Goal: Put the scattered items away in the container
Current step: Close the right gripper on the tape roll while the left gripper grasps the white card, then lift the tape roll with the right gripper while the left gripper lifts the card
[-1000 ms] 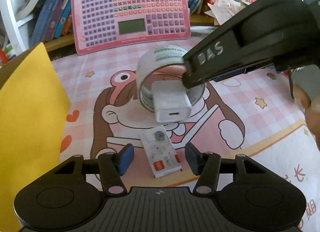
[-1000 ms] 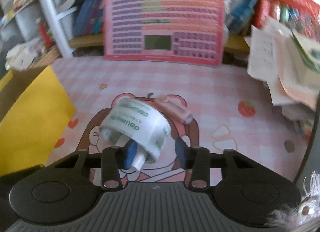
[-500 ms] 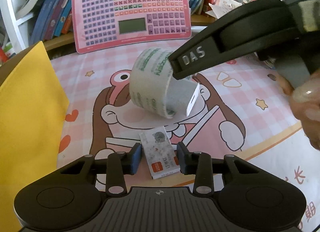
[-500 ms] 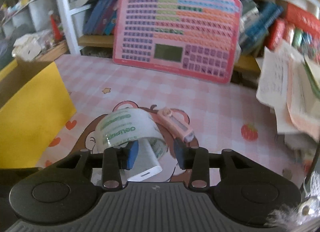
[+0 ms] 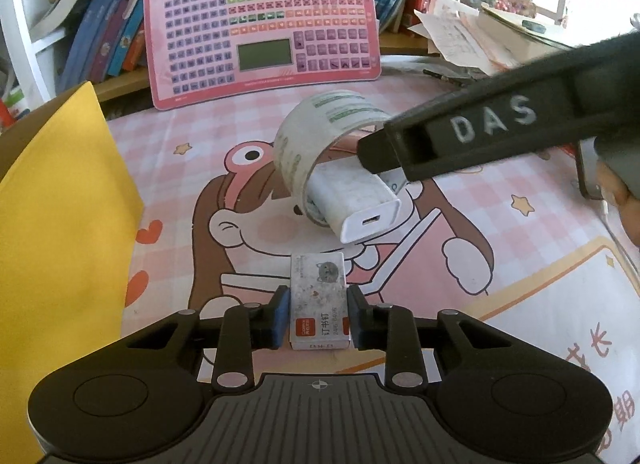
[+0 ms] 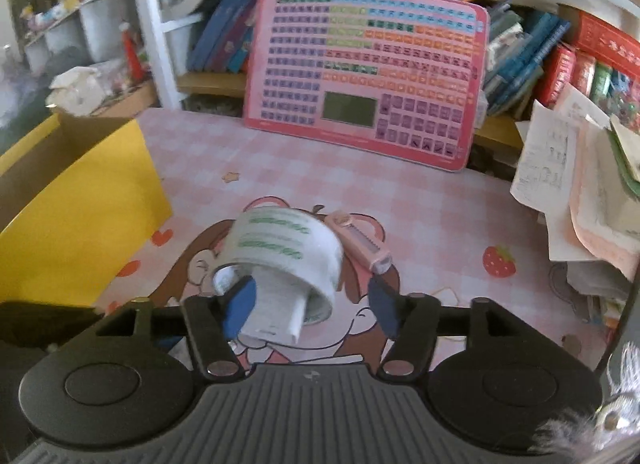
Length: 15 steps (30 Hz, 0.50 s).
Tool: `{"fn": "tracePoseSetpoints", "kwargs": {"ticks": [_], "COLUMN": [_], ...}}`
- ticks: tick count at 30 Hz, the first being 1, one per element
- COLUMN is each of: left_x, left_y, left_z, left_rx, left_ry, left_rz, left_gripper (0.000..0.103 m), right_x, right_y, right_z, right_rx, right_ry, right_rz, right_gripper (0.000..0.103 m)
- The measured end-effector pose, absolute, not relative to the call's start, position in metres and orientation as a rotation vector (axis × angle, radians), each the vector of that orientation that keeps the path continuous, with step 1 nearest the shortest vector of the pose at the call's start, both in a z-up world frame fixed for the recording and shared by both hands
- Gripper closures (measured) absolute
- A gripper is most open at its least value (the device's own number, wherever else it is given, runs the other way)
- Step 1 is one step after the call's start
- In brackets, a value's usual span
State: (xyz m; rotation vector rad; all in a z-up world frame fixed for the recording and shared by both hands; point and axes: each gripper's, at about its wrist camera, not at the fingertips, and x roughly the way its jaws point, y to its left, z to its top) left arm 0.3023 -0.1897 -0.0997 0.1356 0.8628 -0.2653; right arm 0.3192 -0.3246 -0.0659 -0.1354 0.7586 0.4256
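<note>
A small white staple box (image 5: 319, 296) with a red label lies on the pink cartoon mat (image 5: 520, 264). My left gripper (image 5: 318, 316) is closing on it, and both blue pads touch its sides. Beyond it a clear tape roll (image 5: 316, 132) has a white charger (image 5: 356, 200) poking through its hole. My right gripper (image 6: 310, 304) is opening around the tape roll (image 6: 280, 244) and charger (image 6: 276, 304). Its left pad still touches them and the right pad stands clear. One of the right gripper's black fingers (image 5: 400, 148) shows above the roll. The cardboard box with a yellow flap (image 5: 60, 204) stands at the left.
A pink utility knife (image 6: 360, 240) lies just behind the tape roll. A pink key-chart board (image 5: 260, 16) leans on bookshelves at the back. Loose papers (image 6: 580, 184) are piled at the right edge. The yellow flap (image 6: 80, 204) borders the mat's left side.
My left jaws have narrowed onto the staple box, which now lies straight between them. The right jaws have spread apart, and the tape roll with the charger has tilted and turned.
</note>
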Motion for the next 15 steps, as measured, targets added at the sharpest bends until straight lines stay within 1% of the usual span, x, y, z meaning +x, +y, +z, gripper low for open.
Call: {"fn": "tracePoseSetpoints", "kwargs": {"ticks": [1, 2, 4, 5, 7, 12, 14, 15], "left_x": [0.302, 0.301, 0.299, 0.298, 0.296, 0.286, 0.281, 0.278], "left_y": [-0.188, -0.187, -0.187, -0.187, -0.188, -0.183, -0.181, -0.180], "left_z": [-0.099, -0.098, -0.095, -0.093, -0.090, -0.084, -0.082, -0.080], "left_rx": [0.129, 0.126, 0.131, 0.138, 0.145, 0.136, 0.135, 0.135], "left_ry": [0.860, 0.860, 0.855, 0.850, 0.842, 0.846, 0.847, 0.849], "left_rz": [-0.267, -0.270, -0.282, -0.289, -0.298, -0.308, -0.309, -0.311], "left_gripper": [0.075, 0.075, 0.075, 0.075, 0.075, 0.075, 0.075, 0.075], "right_x": [0.319, 0.320, 0.324, 0.327, 0.334, 0.352, 0.356, 0.357], "right_y": [-0.322, -0.320, -0.312, -0.308, -0.301, -0.283, -0.278, -0.277], "right_z": [-0.066, -0.065, -0.063, -0.062, -0.061, -0.071, -0.072, -0.072], "right_rx": [-0.170, -0.208, -0.301, -0.351, -0.452, -0.690, -0.719, -0.722], "right_ry": [0.744, 0.731, 0.714, 0.704, 0.686, 0.730, 0.735, 0.740], "right_rz": [0.450, 0.469, 0.512, 0.540, 0.591, 0.725, 0.757, 0.772], "right_gripper": [0.030, 0.029, 0.022, 0.022, 0.018, 0.019, 0.023, 0.028]}}
